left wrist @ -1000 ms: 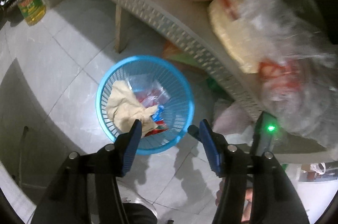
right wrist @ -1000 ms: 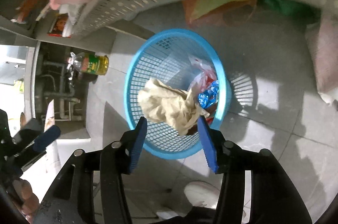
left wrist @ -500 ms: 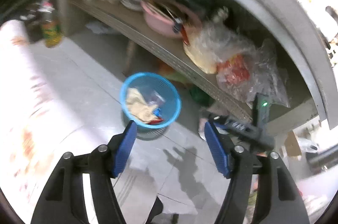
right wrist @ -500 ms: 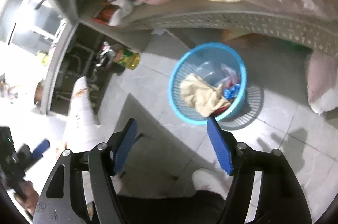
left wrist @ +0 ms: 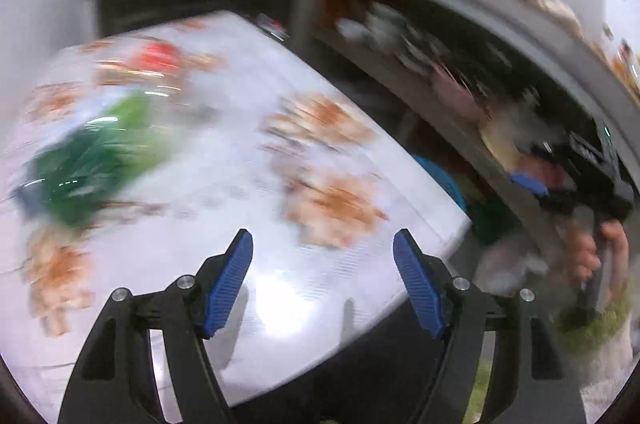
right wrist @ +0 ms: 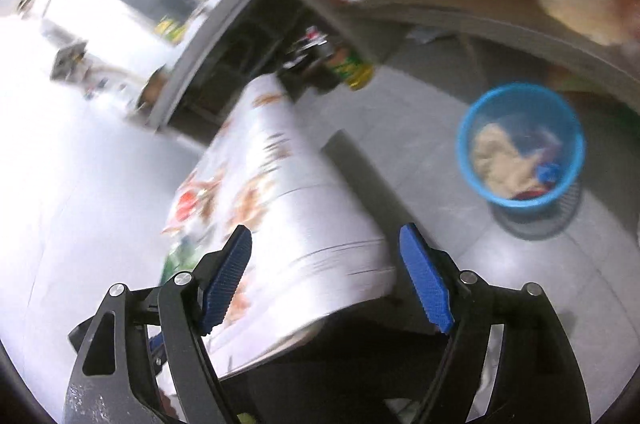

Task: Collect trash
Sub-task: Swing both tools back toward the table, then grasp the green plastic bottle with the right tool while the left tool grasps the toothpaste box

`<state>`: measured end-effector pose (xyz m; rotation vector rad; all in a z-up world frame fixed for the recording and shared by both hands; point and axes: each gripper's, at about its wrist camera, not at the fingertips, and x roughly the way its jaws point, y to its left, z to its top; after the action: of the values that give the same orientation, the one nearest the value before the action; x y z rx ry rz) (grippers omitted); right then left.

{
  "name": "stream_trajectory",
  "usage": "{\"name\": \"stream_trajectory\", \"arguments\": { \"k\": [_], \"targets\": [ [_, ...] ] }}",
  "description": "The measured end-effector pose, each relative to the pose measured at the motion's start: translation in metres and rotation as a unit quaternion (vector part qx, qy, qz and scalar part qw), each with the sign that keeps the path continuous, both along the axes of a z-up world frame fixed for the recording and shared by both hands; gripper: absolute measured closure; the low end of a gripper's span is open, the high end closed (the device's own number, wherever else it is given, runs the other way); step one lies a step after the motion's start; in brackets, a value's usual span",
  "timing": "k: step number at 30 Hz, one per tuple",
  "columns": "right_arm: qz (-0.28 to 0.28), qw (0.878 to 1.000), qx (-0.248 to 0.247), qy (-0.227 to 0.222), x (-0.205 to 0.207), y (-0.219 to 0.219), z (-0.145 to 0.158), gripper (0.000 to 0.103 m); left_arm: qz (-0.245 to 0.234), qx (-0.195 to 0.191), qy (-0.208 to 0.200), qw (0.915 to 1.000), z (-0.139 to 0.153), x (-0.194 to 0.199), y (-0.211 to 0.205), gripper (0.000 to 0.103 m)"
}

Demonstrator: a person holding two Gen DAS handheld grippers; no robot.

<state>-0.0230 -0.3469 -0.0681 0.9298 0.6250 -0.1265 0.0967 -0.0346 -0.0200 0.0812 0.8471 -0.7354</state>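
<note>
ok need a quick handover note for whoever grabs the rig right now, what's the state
Left tongs: open, empty, hovering over the patterned table.
Right tongs: open, empty, over the table's near corner.
Blue basket: on the tiled floor beyond the table by the low shelf; holds a crumpled beige paper and some red and blue wrappers.
Left to do: a green packet and a red-and-white packet lie on the table, blurred. They look like the next trash to pick up and drop in the basket.
</note>
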Motion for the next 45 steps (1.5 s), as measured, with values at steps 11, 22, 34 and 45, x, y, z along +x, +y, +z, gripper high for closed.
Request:
{"name": "stream_trajectory", "arguments": {
  "k": [11, 22, 34, 45],
  "targets": [
    [0.115, 0.993, -0.008, -0.018, 0.064, 0.084, 0.027, 0.03, 0.165, 0.022, -0.13, 0.9773, 0.031, 0.087, 0.11, 0.029],
    [0.148, 0.989, -0.012, -0.006, 0.078, 0.129, 0.038, 0.03, 0.082, 0.058, -0.072, 0.9923, -0.002, 0.127, 0.097, 0.029],
    [0.193, 0.981, 0.005, 0.011, 0.15, 0.161, 0.053, 0.03, 0.029, 0.041, -0.019, 0.9985, -0.002, 0.132, 0.088, 0.029],
    [0.203, 0.974, 0.06, 0.083, 0.217, 0.191, 0.001, 0.03, -0.063, -0.074, 0.116, 0.9885, -0.016, 0.103, 0.074, 0.029]
  ]
}}
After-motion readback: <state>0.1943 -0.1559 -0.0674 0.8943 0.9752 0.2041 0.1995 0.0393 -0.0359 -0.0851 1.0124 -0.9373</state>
